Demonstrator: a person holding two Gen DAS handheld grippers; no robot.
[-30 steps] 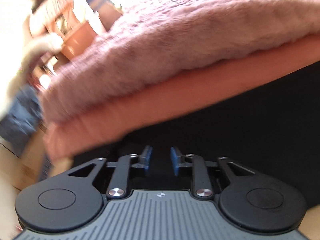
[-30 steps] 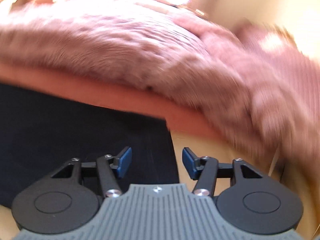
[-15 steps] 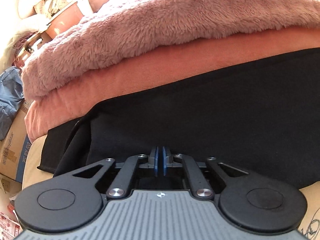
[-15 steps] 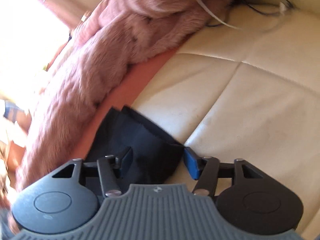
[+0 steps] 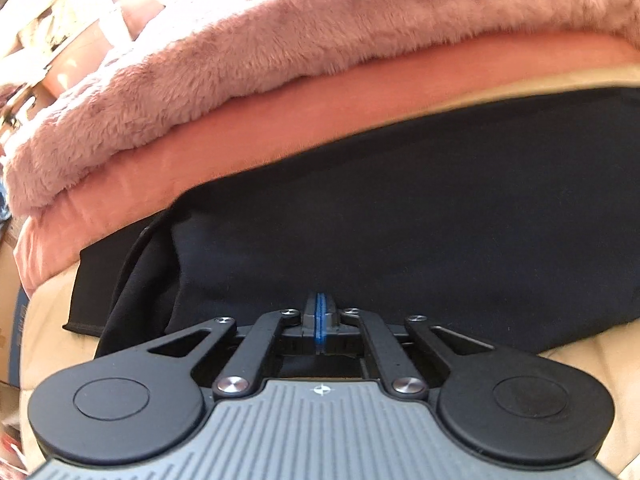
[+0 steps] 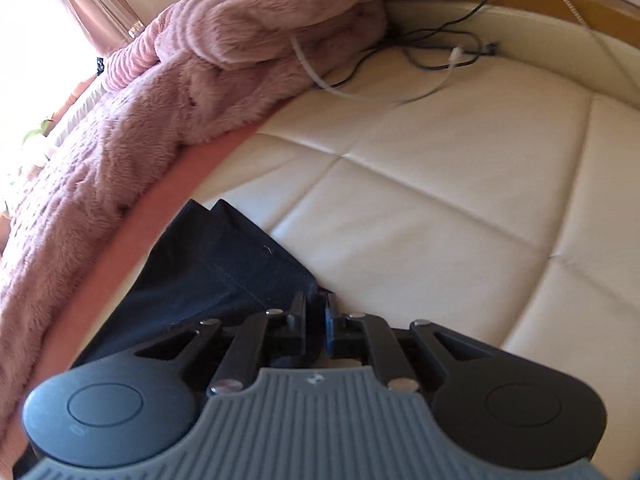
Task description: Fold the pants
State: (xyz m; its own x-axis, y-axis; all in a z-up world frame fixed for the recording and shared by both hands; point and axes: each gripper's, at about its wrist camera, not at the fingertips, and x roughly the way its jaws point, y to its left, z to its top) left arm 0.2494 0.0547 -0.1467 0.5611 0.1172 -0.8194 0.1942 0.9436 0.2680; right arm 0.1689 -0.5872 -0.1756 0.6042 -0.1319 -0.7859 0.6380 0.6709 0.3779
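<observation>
1. My left gripper [image 5: 319, 314] has its blue pads pinched tight together right at the near edge of the black pants [image 5: 400, 216]. Can't tell whether any cloth is actually caught between them.
2. My right gripper [image 6: 316, 312] is squeezed down narrow on a corner of the pants [image 6: 224, 276], at the hem end.
3. The pants lie spread flat on the cream quilted cushion [image 6: 460, 200], just beside the pink fuzzy blanket [image 5: 280, 52] and the salmon sheet [image 5: 320, 108] under it.
4. Some cables [image 6: 432, 52] lie further back on the cushion, well apart from the pants.
</observation>
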